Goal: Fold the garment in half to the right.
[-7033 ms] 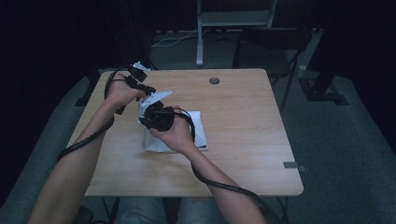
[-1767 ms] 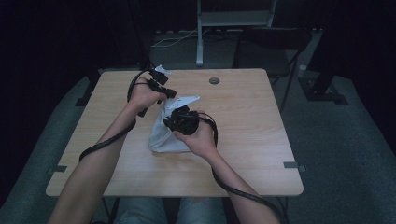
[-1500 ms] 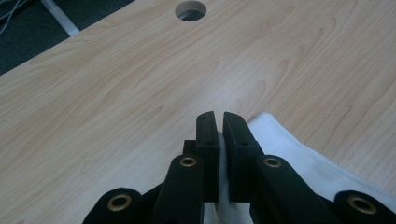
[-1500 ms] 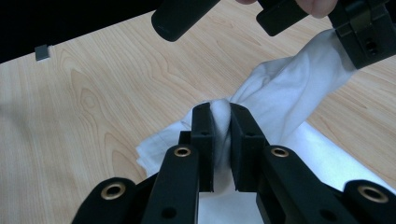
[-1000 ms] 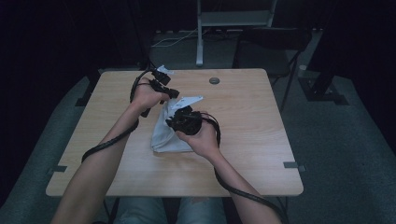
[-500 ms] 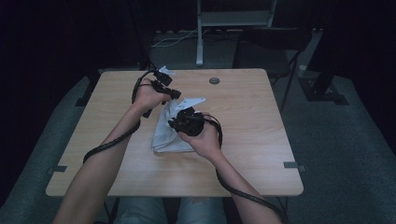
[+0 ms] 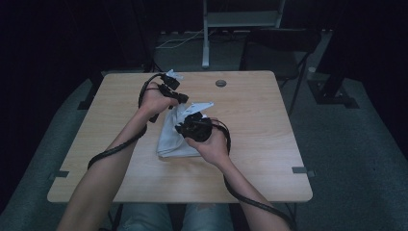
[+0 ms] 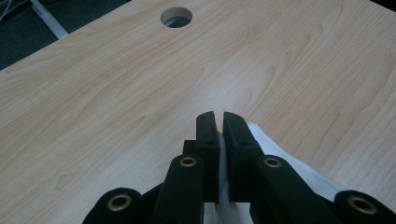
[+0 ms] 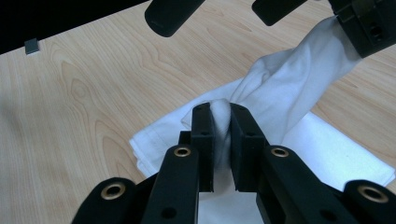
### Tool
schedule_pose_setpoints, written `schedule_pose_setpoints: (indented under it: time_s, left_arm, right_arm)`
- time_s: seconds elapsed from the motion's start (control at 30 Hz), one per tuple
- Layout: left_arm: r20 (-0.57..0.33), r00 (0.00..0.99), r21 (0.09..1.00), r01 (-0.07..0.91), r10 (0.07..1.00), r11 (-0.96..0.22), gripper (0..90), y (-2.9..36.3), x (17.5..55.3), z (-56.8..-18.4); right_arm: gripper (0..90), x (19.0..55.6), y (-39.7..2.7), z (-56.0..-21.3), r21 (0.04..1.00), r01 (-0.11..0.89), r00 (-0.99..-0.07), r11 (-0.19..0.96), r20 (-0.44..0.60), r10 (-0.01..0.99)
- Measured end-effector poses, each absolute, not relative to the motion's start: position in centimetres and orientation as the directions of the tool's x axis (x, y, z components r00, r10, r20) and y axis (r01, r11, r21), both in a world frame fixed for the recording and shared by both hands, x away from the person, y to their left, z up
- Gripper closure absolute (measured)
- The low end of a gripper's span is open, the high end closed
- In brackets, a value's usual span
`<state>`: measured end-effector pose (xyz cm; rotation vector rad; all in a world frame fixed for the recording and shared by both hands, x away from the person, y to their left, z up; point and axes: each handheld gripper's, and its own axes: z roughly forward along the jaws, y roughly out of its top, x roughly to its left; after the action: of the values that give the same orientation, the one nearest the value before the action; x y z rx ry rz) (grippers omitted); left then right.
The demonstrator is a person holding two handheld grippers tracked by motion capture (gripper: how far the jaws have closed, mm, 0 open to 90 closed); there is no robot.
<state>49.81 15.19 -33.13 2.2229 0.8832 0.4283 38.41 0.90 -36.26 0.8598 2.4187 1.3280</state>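
A white cloth (image 7: 172, 137) lies partly folded on the wooden table (image 7: 269, 144), near its middle. My left gripper (image 7: 184, 99) is shut on an upper corner of the cloth (image 8: 280, 154) and holds it raised above the table. My right gripper (image 7: 186, 126) is shut on a bunched fold of the cloth (image 9: 280, 93) just in front of it. In the right gripper view the cloth rises from the folded part toward the left gripper (image 9: 369, 28) at the upper right. White fabric shows between the left gripper's (image 8: 215, 119) jaws.
A round cable hole (image 7: 221, 83) (image 8: 176, 17) sits near the table's far edge. A dark chair (image 7: 279, 43) and a metal stand (image 7: 206, 33) lie beyond the table. Small tape marks (image 7: 299, 170) sit near the front corners. Cables trail from both grippers along the forearms.
Both hands have shifted slightly toward the table's middle with the cloth held between them; the lifted corner now hangs closer to the right gripper. Both grips stay shut.
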Motion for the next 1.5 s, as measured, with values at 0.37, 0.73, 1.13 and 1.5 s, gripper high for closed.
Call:
schedule_pose_setpoints:
  time_s: [0.37, 0.73, 1.13, 1.5]
  left_arm:
    - [0.043, 0.708, 0.709, 0.475, 0.705, -0.52, 86.0, 14.8, 49.9, -33.6]
    - [0.039, 0.709, 0.708, 0.478, 0.704, -0.52, 86.0, 14.3, 49.9, -34.1]
    - [0.028, 0.706, 0.711, 0.484, 0.708, -0.511, 86.0, 14.2, 50.0, -34.2]
    - [0.019, 0.7, 0.715, 0.49, 0.714, -0.5, 85.9, 13.9, 50.1, -34.6]
  right_arm:
    - [81.9, 38.5, 0.5, -36.9, 0.826, 0.386, -0.789, 0.411, 0.065, 0.611]
    - [81.9, 38.4, 0.0, -37.0, 0.826, 0.392, -0.783, 0.404, 0.07, 0.618]
    - [81.9, 38.4, -0.8, -37.1, 0.825, 0.4, -0.774, 0.4, 0.071, 0.629]
    - [81.9, 38.3, -1.0, -37.2, 0.824, 0.401, -0.773, 0.401, 0.07, 0.631]
